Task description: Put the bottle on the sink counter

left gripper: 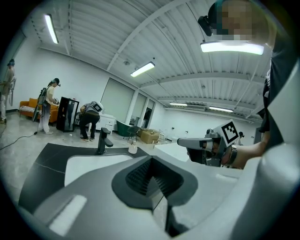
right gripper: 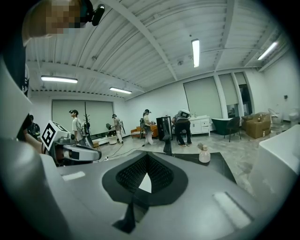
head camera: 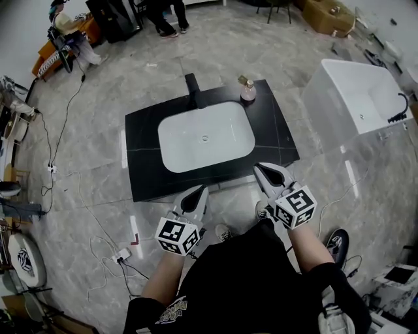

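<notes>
The bottle [head camera: 248, 91] on the far right corner of the bench [head camera: 140, 163] is too small to tell its cap or label. The people [head camera: 166, 19] at the far end are cut off by the head view's top edge. In its own view the left gripper [left gripper: 152, 178] hides the near part of the basin [left gripper: 89, 166]. Dark clothing half covers a shoe [head camera: 224, 233].
</notes>
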A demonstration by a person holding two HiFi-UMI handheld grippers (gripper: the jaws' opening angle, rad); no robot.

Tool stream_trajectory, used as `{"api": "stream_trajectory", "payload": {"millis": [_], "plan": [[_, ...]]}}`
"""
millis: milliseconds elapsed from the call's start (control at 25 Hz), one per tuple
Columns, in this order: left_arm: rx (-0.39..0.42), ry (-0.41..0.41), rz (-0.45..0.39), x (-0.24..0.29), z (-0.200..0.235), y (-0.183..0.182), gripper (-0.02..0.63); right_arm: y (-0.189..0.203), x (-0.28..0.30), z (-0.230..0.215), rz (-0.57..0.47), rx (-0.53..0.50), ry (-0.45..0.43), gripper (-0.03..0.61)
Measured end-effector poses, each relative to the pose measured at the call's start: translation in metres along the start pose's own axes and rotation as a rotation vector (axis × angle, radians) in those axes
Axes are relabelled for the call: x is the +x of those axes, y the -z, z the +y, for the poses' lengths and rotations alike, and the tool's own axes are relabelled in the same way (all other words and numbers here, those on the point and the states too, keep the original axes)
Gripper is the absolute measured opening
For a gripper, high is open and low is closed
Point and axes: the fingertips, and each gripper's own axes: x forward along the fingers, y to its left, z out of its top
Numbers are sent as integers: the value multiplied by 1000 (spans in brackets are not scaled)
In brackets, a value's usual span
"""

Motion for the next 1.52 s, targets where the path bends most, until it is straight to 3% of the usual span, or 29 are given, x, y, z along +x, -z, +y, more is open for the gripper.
{"api": "stream_trajectory", "payload": {"millis": [240,560,960,1520], "plan": [[11,18,6,9,-28,0,0,-3,-22,4,3,-22,-29,26],[10,10,15,39,-80,5,0,9,-64,-18,4,21,-71,26],[7,-43,1,71,-131,6,0,17,-100,-49,11,27,-147,26],[3,-97,-23,85,-166,9,1,22,-123,-71,17,15,-211,26]]}}
